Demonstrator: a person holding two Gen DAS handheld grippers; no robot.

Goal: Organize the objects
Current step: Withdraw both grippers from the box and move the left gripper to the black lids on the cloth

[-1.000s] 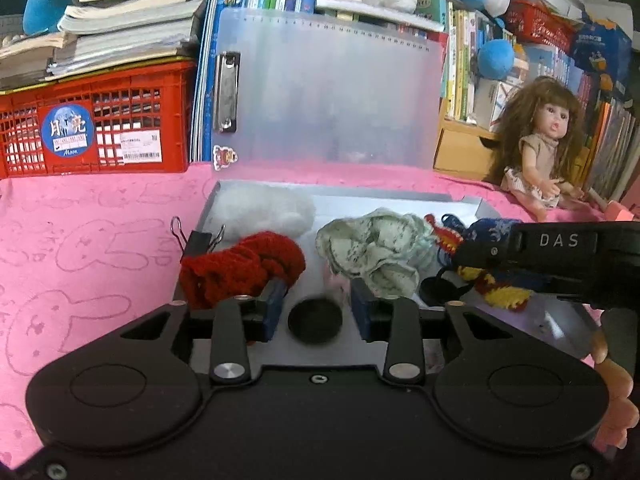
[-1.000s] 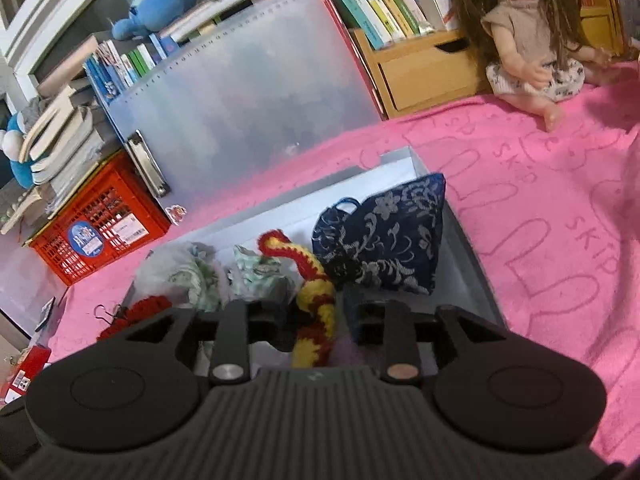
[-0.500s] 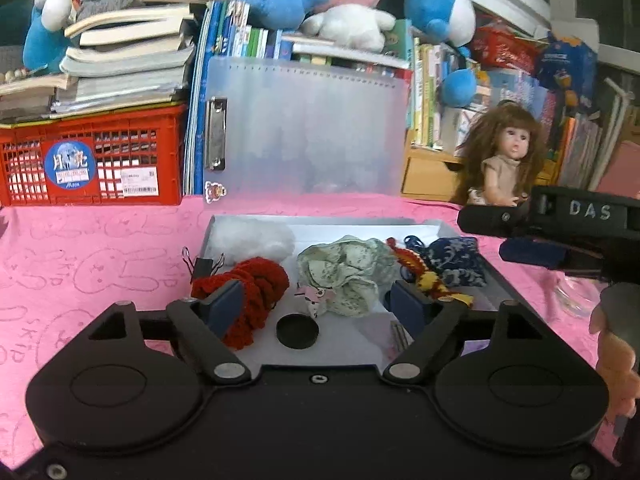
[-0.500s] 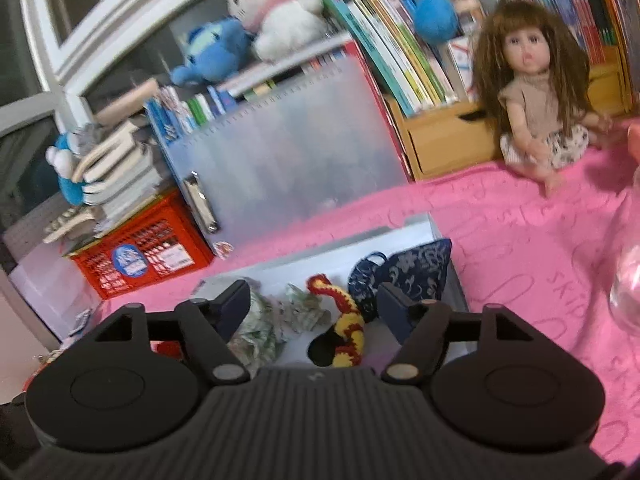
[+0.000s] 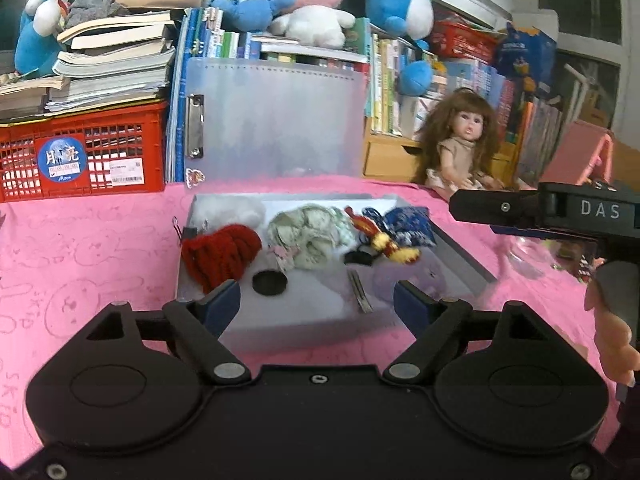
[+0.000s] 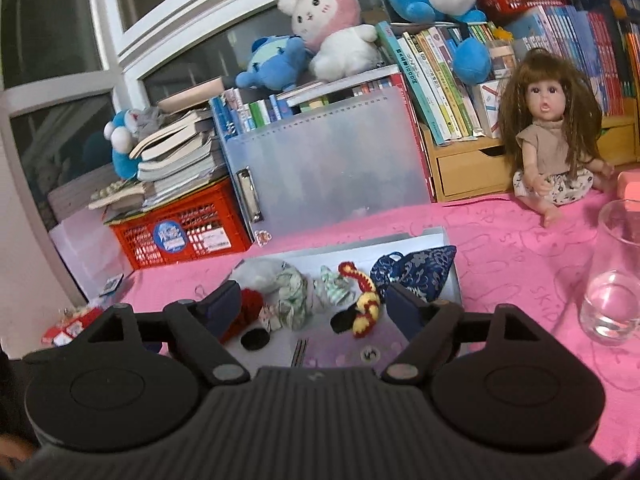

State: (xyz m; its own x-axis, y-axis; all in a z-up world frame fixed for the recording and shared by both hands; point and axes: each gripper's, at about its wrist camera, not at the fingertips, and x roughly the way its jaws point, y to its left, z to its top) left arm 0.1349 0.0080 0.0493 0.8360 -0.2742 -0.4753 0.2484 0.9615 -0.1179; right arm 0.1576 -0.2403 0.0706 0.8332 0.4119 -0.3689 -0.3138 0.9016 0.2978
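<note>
A grey tray [image 5: 460,246] lies on the pink cloth and holds a red knitted piece [image 5: 220,250], a pale green crumpled cloth [image 5: 308,232], a red-yellow knitted cord [image 5: 390,240], a blue floral pouch [image 5: 408,224], a black disc [image 5: 269,283] and a white fluffy ball [image 5: 228,210]. The tray [image 6: 450,272] and its contents also show in the right wrist view. My left gripper [image 5: 318,304] is open and empty above the tray's near edge. My right gripper [image 6: 312,304] is open and empty, back from the tray.
A clear glass [image 6: 614,272] stands on the cloth to the right. A doll [image 6: 548,140] sits at the back right. A translucent folder [image 5: 276,120], a red crate [image 5: 84,156] with books, and bookshelves with plush toys line the back.
Both grippers opened wide and pulled up and back from the tray. The black disc and the knitted cord were let go and lie in the tray.
</note>
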